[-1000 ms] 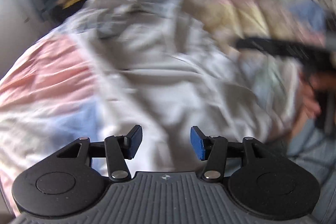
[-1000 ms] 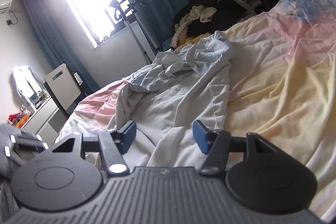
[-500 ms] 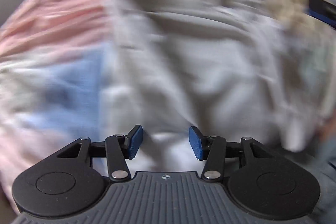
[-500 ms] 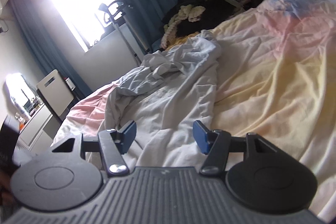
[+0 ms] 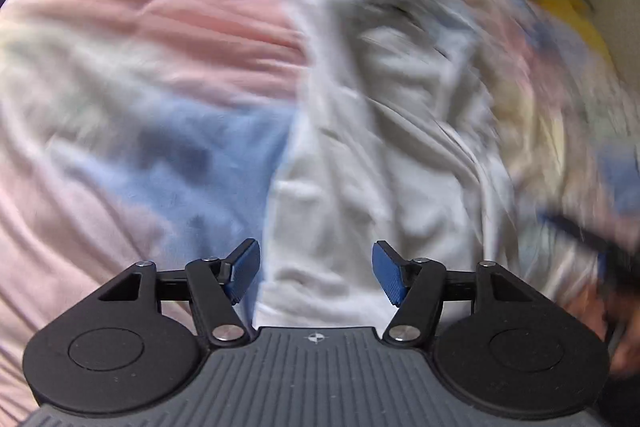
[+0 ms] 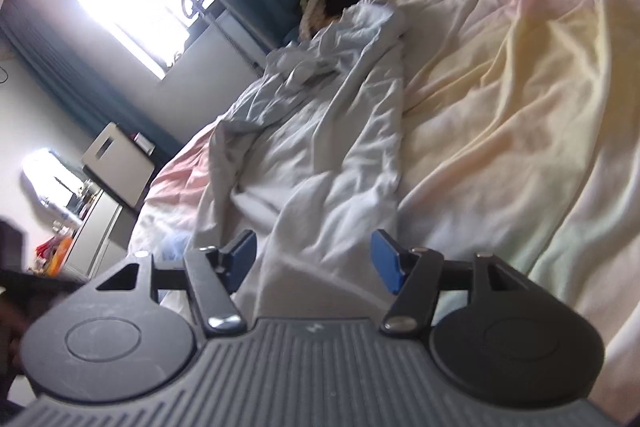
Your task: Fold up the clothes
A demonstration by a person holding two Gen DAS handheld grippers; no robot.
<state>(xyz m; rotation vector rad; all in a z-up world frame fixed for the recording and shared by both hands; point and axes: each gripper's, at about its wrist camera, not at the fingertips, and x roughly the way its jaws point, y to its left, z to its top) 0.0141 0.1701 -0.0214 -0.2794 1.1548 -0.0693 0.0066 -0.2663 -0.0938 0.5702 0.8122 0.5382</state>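
Lying crumpled on bedsheet (image 6: 520,99): white garment (image 6: 320,147).

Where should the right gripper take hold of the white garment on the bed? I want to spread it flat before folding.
Grip the near hem of the white garment, probably best from the bed's near edge, low along the bedsheet. The hem lies just ahead of the open right gripper, while the far end is bunched. The left gripper is open too, over the same hem.

Motion blur smears the white garment (image 5: 380,147) and bedsheet (image 5: 140,75) in the left view; the right gripper (image 5: 600,247) at the right edge is unreadable.
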